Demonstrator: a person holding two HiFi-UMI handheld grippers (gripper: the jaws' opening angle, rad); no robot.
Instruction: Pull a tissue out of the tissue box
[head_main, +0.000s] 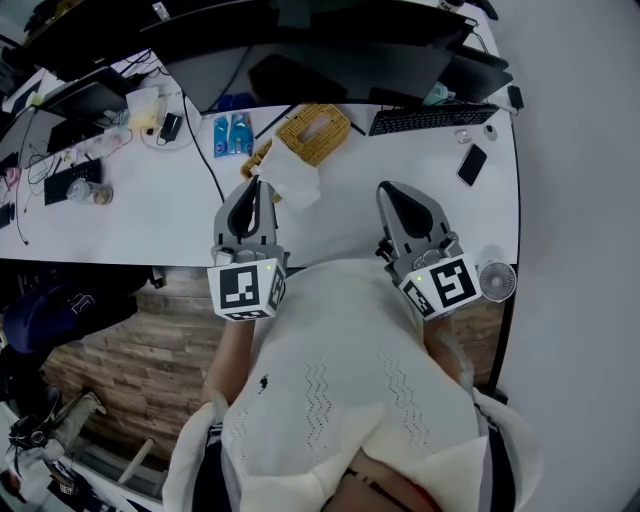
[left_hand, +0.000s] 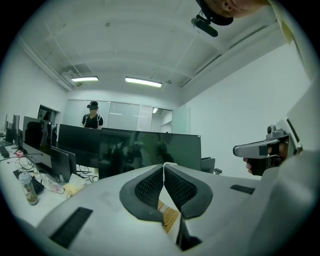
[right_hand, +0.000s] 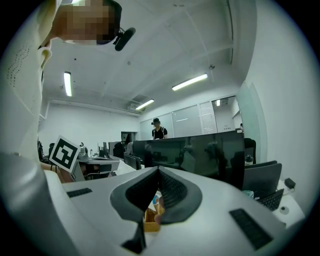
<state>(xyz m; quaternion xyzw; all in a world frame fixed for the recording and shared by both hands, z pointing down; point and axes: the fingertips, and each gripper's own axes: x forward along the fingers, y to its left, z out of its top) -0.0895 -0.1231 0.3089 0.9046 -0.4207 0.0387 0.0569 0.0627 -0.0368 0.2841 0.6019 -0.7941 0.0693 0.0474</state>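
A woven yellow tissue box (head_main: 318, 130) stands on the white desk (head_main: 140, 215), in front of the monitors. A white tissue (head_main: 295, 185) hangs crumpled between the box and my left gripper (head_main: 262, 180), whose jaws are shut on its edge. In the left gripper view a thin white strip shows pinched at the tips of the left gripper (left_hand: 163, 166), with the box (left_hand: 170, 217) below. My right gripper (head_main: 384, 188) hovers to the right of the tissue, apart from it. Its jaws (right_hand: 158, 170) meet with nothing between them, and the box (right_hand: 149, 217) shows beneath.
A keyboard (head_main: 430, 120), a phone (head_main: 472, 164) and a small fan (head_main: 497, 280) lie on the right side of the desk. Blue packets (head_main: 232, 135) and cables (head_main: 200, 140) sit left of the box. Dark monitors (head_main: 300, 50) line the back. A person (left_hand: 93, 116) stands beyond them.
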